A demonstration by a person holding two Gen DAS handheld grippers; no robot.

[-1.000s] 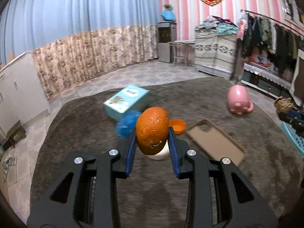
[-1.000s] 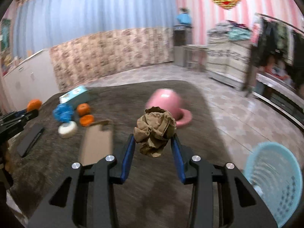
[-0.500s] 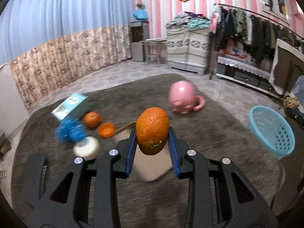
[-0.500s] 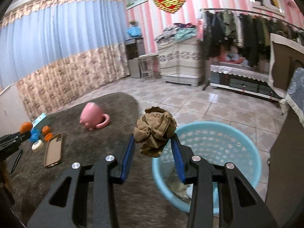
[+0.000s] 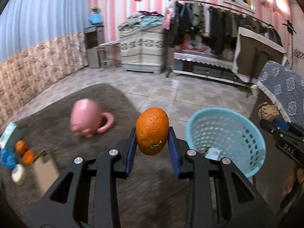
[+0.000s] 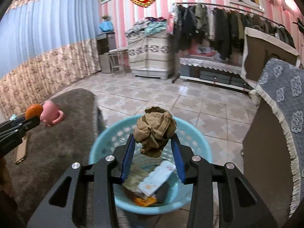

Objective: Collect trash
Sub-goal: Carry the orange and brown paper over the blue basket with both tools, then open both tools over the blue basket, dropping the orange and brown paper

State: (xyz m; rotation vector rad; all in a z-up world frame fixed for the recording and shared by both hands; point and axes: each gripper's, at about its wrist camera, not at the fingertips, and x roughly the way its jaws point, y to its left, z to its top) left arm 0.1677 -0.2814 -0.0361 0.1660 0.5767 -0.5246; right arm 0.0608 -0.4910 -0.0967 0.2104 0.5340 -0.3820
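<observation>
Brown crumpled paper (image 6: 154, 131) is pinched in the right gripper (image 6: 153, 144), sitting right over the blue basket (image 6: 204, 148), so it's nearer. Left gripper (image 5: 152, 144) clamps an orange (image 5: 152, 131), with the basket off to its right

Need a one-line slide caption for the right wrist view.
Right hand-held gripper holds a crumpled brown paper wad above the blue basket, which already contains trash.

Perforated plastic basket (image 6: 199, 142); crumpled brown paper (image 6: 154, 131); pebbly-skinned orange (image 5: 152, 131).
</observation>
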